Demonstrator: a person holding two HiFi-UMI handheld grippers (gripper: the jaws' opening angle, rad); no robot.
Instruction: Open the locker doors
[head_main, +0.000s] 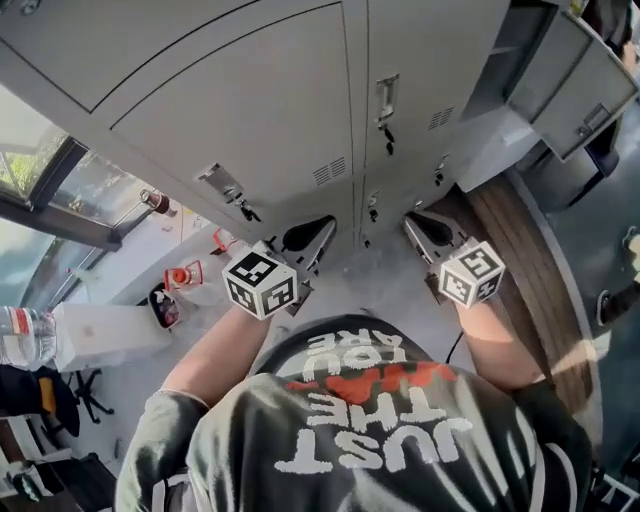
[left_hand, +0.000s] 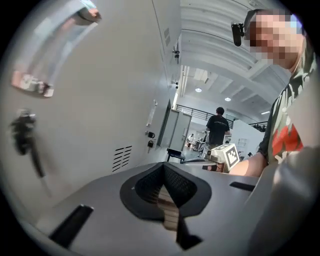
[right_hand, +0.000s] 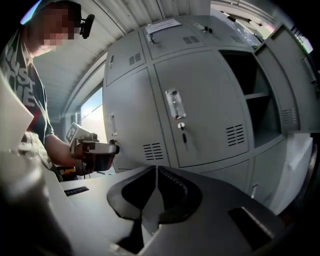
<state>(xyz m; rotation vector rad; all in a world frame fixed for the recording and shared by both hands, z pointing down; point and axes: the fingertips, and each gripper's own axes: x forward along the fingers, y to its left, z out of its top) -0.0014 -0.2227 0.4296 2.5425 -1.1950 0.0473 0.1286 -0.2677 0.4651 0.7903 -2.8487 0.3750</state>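
1. You face the grey lockers with the left tongs (head_main: 318, 232) and the right tongs (head_main: 415, 225) both closed on nothing, tips aimed at the doors.
2. The closed door (right_hand: 205, 110) lies straight ahead of the right tongs. Its handle (right_hand: 172, 104) runs upright, above the tips and a little right, with a key (right_hand: 183, 131) just below it.
3. The left tongs sit nearer the neighbouring door (head_main: 240, 110), whose left-hand handle (head_main: 222, 180) lies up and left of them.
4. The open locker (right_hand: 250, 90) at far right needs no work.
5. Your shirt (head_main: 380, 430) reads "JUST THE … YOU ARE", but the red word between is unclear. Nothing on the lockers is legible.
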